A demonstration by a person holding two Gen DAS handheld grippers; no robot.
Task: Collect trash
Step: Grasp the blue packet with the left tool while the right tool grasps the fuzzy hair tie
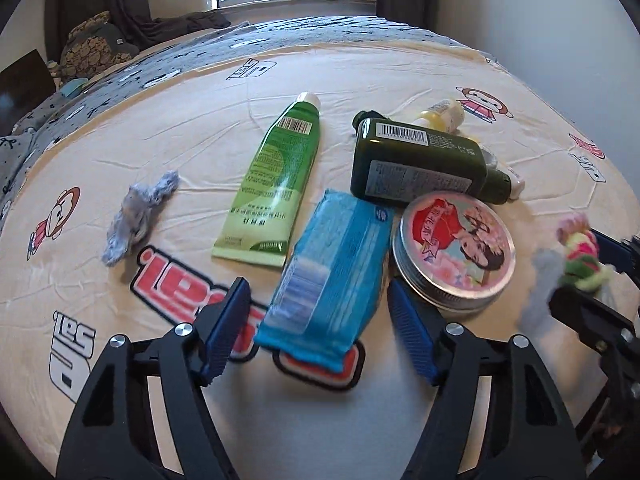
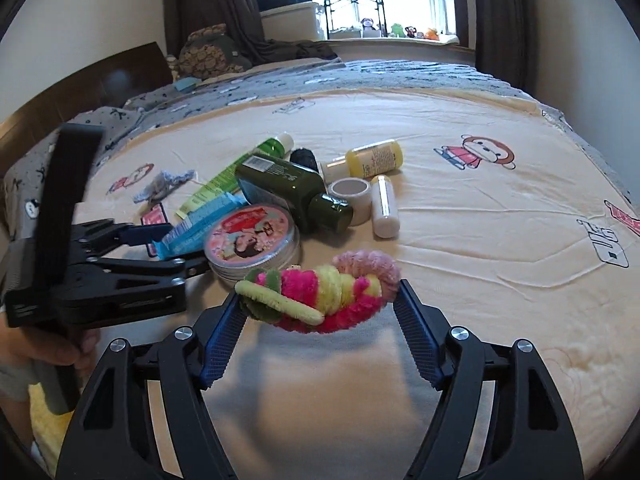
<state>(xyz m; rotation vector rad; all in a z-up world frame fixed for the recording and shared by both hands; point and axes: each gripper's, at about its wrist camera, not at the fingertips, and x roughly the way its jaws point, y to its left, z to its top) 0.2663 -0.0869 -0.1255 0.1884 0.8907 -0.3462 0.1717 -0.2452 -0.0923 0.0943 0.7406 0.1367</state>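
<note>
Bed (image 2: 460, 216) under a cream cartoon-print sheet, carrying a loose heap of items near its middle

Largest in the heap: dark green bottle (image 1: 420, 160) lying on its side, barcode up; beside it light green tube (image 1: 276, 180) lying flat, cap toward the window

Blue tissue pack (image 1: 332, 276) flat on the sheet, near end between the spread fingers of the left claw (image 1: 316, 336); released, gripping nothing, pads on either side but apparently not touching

Round printed tin (image 1: 454, 252) touching the tissue pack's right edge and leaning against the green bottle

Yellow bottle (image 2: 376, 158), white bottle (image 2: 385, 208) and a roll of white tape (image 2: 351, 196) clustered just behind the green bottle

Fuzzy pink-and-green chenille twist (image 2: 320, 294) lying across the mouth of the right claw (image 2: 320, 312); fingers wide apart, ends of the twist touching or nearly touching both pads, not clenched on it, apparently resting on the sheet

Crumpled grey scrap (image 1: 136, 216) alone, well apart to the left of the heap

Judging by the lie of things: no bin or bag in view, nothing lifted or set aside, collection barely begun; twist and grey scrap look the likeliest trash, both yet to be picked up, and toiletries possibly to remain
</note>
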